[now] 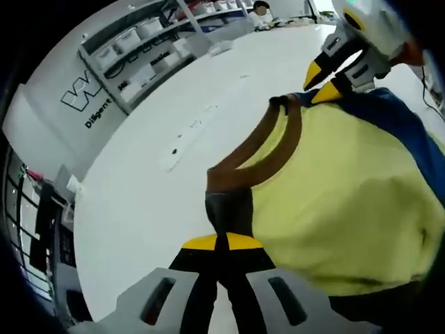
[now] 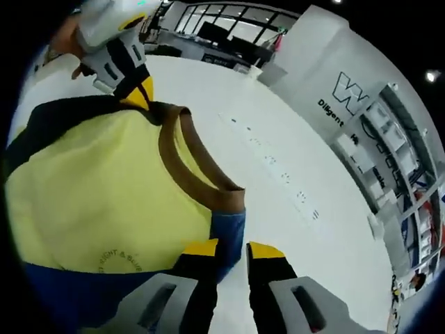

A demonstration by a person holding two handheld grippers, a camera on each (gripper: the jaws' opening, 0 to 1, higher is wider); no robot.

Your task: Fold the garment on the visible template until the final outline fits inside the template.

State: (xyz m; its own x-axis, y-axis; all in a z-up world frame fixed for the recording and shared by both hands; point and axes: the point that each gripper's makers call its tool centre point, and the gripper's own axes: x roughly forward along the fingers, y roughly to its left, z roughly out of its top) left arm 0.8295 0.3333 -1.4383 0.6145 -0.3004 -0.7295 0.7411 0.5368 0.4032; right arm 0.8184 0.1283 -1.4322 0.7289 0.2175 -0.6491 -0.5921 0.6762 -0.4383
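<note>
A yellow shirt with a brown collar and blue sleeves hangs spread between the two grippers over the white table. In the left gripper view, my left gripper is shut on the dark shoulder fabric beside the collar. My right gripper grips the other shoulder at the upper right. In the right gripper view, the shirt fills the left side. My right gripper holds its blue shoulder, jaws slightly apart around the cloth. The left gripper pinches the far shoulder.
A row of small dark marks runs across the white table. Shelves with white bins and a lettered wall stand beyond the table's edge. A person is at the far end.
</note>
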